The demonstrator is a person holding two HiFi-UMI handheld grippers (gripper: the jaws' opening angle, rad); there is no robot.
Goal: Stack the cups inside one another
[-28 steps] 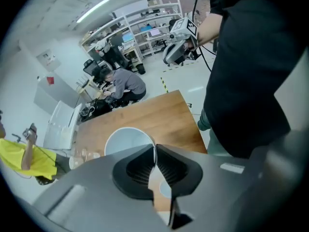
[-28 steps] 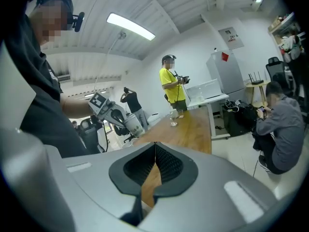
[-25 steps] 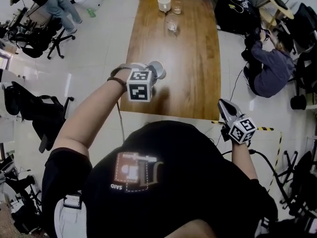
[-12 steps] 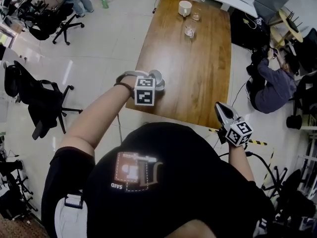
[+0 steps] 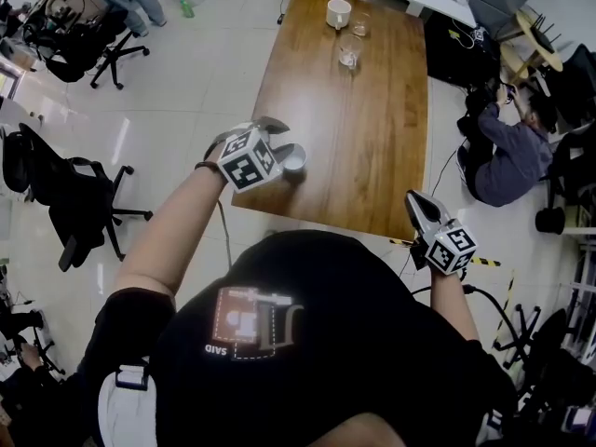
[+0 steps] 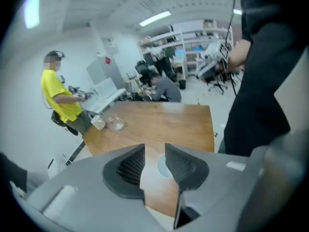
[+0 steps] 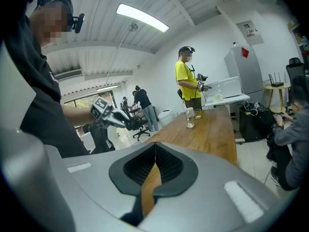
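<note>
A pale grey cup [image 5: 292, 157] stands upright near the near left corner of the wooden table [image 5: 372, 138]. My left gripper [image 5: 282, 138] hangs just left of it and above it. Its jaws are opening, and the pads do not touch the cup. In the left gripper view the cup's rim [image 6: 164, 164] shows through the gap of the left gripper [image 6: 154, 151]. A white cup [image 5: 338, 12] and two clear glasses [image 5: 349, 51] [image 5: 360, 24] stand at the far end. My right gripper [image 5: 421, 209] is shut and empty, just off the near right corner.
Office chairs [image 5: 65, 194] stand on the floor to the left of the table. A person [image 5: 507, 147] sits on the floor to its right. In the right gripper view a person in a yellow shirt [image 7: 189, 81] stands by the far end of the table.
My left gripper has rolled, drawn back to the left and opened. The grey cup it held now stands free on the table. The right gripper has barely moved.
</note>
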